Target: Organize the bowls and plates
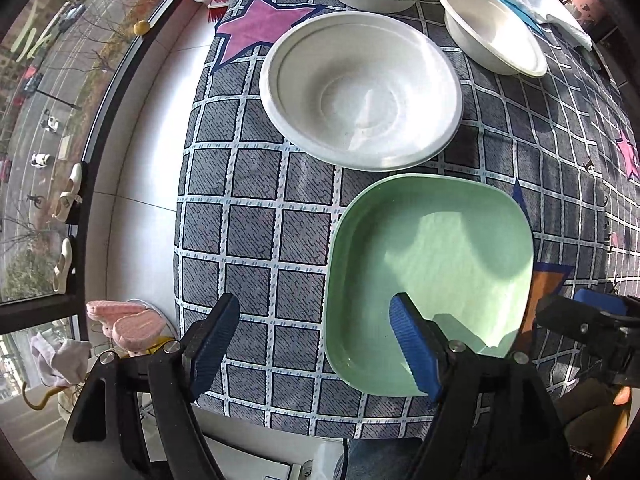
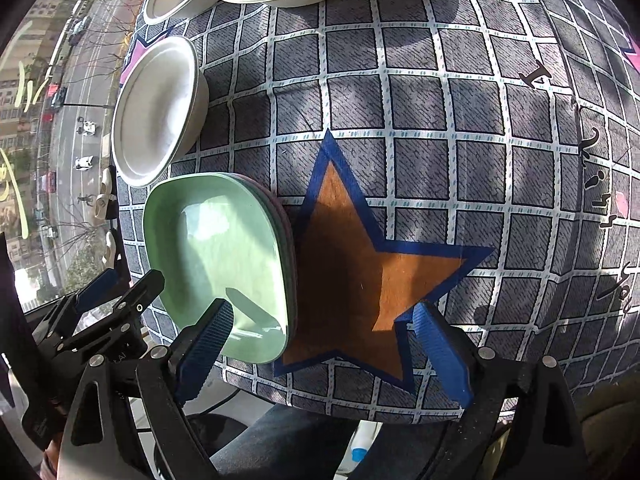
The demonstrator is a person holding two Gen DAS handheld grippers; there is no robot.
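Your green plate [image 1: 436,256] is a pale, glossy, rounded-square dish with a raised rim, lying flat and face up on the checked tablecloth [image 1: 256,240], near the table's front edge. In the right wrist view it tops a small stack, with a pinkish rim showing beneath. Its slightly longer side runs away from you toward the white paper bowl [image 1: 360,88]. Your left gripper [image 1: 316,344] straddles its left rim, jaws apart, gripping nothing. Your right gripper [image 2: 324,344] stands spread wide over the orange star [image 2: 360,264], with the plate just beside its left finger.
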